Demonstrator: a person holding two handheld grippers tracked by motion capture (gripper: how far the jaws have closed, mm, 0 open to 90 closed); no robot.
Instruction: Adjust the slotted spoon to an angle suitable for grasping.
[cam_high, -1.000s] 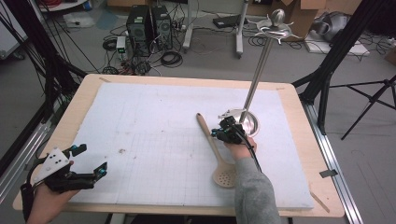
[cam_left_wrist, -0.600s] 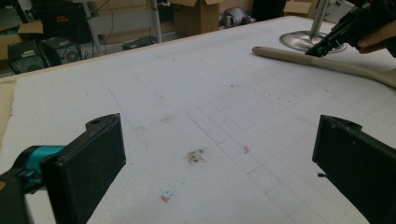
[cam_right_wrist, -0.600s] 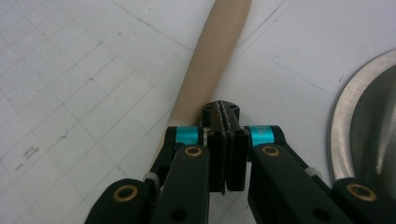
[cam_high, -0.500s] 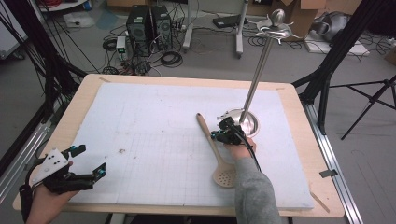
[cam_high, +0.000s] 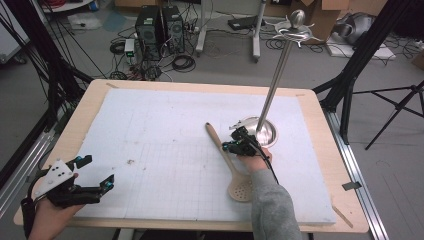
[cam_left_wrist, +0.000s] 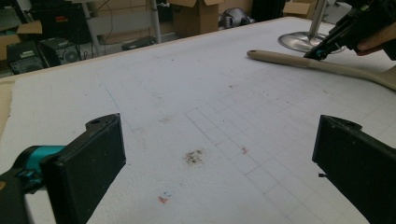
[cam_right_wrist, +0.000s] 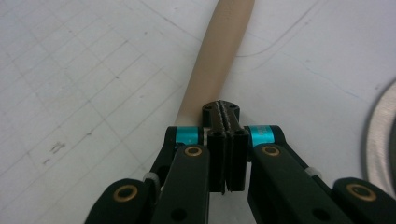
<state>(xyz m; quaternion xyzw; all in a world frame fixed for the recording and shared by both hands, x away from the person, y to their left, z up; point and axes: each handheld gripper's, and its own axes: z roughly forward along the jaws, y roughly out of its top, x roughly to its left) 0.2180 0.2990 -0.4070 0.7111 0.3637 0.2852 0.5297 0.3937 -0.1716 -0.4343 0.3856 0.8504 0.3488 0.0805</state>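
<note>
Unchanged since earlier frame: right gripper (cam_right_wrist: 226, 111) jaws fully closed, empty, tips over slotted spoon (cam_high: 231, 162) handle; left gripper (cam_high: 95, 172) wide apart. No legible writing.

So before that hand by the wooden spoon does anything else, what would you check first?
1. Right gripper jaws: pressed together with nothing between them, resting above the slotted spoon handle. Not ok for grasping.
2. Spoon lying flat on the white mat: ok.
3. Metal stand close beside the right gripper: cannot tell if they touch.
4. Left gripper open, far from the spoon: ok.
5. Hole in the spoon's handle end visible: ok.
</note>
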